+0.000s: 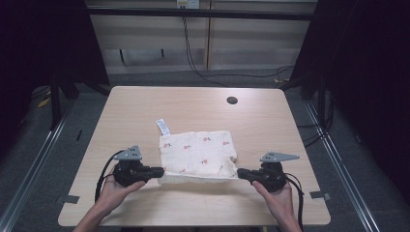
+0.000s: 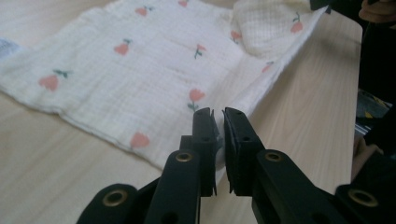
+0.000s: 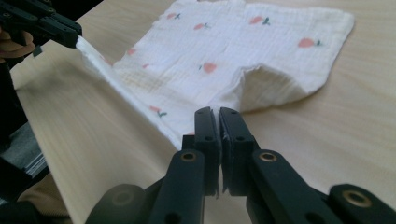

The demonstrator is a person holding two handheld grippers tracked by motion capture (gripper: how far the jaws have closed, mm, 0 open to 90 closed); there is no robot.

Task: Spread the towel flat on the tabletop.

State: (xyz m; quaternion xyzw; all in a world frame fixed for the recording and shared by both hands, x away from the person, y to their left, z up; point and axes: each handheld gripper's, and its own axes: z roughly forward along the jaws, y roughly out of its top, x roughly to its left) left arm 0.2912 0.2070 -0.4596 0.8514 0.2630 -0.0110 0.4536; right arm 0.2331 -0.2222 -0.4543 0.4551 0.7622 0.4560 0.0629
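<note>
the cloth (image 1: 198, 153) lies flat near the middle of the counter (image 1: 145, 104), its near edge lifted off the surface. the left gripper (image 1: 160, 171) sits at the near left corner of the cloth and the right gripper (image 1: 240, 173) at the near right corner, that edge stretched between them. a tag (image 1: 163, 126) projects from the far left corner, and a round hole (image 1: 232, 100) lies behind the cloth, to the right.

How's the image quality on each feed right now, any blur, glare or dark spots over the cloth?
High view: table evenly lit, surroundings dark, cloth soft but readable, no glare. Left gripper view: jaws sharp, near edge of the cloth clear, its far corner bright and slightly washed out. Right gripper view: cloth crisp, soft shadow under its lifted fold.
</note>
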